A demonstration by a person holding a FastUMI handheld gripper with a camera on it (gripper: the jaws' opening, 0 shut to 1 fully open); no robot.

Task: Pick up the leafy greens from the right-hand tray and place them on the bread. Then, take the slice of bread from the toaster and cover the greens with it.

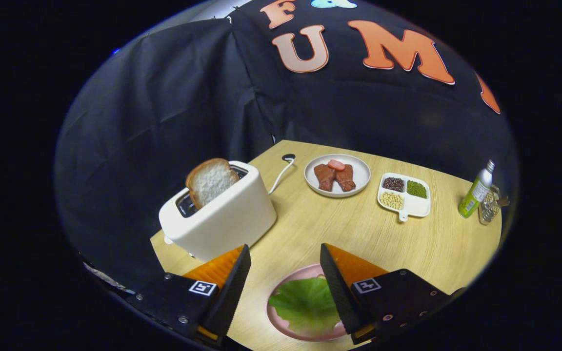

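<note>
Gripper view: we find the claw (285,273) with its two fingers set wide apart and nothing between them but air. Below and between them lies a broad green leaf of leafy greens (305,303) on a round pink plate (281,324); whether bread lies under the leaf we cannot tell, since the leaf and the right finger cover the plate's middle. Beyond the left finger stands a white two-slot toaster (222,214) on the pale wooden surface (339,229), with a slice of white bread (211,180) standing upright out of its slot, untouched. Further back we note a round white plate (359,168) bearing brown meat pieces, and beside it a white compartment tray (420,207) of beans and grains. A green bottle (476,192) stands near the far right edge.

Our assessment: the greens appear placed, so the first part looks done. The bread slice remains to be taken from the toaster and laid over the leaf.
</note>
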